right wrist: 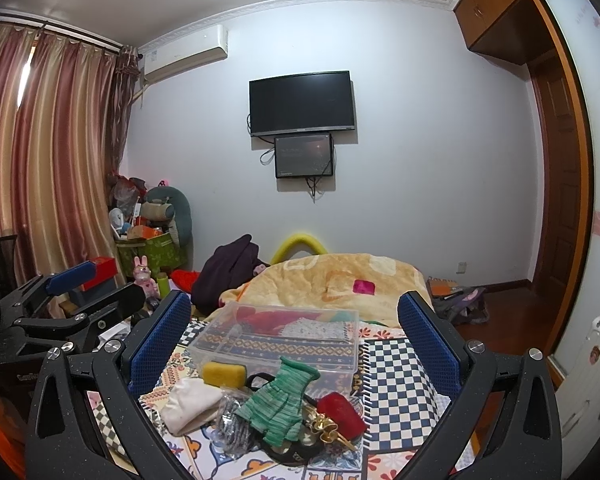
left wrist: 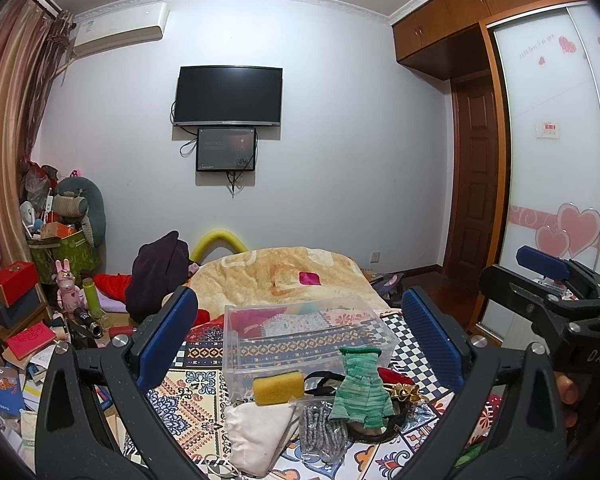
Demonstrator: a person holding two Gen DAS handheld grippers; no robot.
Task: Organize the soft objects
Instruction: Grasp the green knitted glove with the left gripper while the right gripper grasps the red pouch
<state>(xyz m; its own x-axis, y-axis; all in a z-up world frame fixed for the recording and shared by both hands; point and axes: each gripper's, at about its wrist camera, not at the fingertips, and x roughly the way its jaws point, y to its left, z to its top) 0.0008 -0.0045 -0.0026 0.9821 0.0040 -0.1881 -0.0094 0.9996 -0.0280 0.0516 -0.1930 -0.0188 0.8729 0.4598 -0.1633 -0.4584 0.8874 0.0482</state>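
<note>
A pile of soft things lies on the patterned bedspread (left wrist: 196,396) in front of a clear plastic box (left wrist: 300,336): a yellow sponge (left wrist: 278,387), a white cloth pouch (left wrist: 256,436), a green knitted glove (left wrist: 360,388), a grey knitted piece (left wrist: 320,436) and a red pouch (right wrist: 340,414). The same box (right wrist: 284,336), sponge (right wrist: 224,374) and glove (right wrist: 280,404) show in the right wrist view. My left gripper (left wrist: 300,336) is open and empty above the pile. My right gripper (right wrist: 296,340) is open and empty beside it.
An orange quilt (left wrist: 284,276) and a dark garment (left wrist: 160,268) lie at the far end of the bed. Boxes, books and toys crowd the floor at left (left wrist: 28,320). A wardrobe with sliding doors (left wrist: 556,160) stands at right.
</note>
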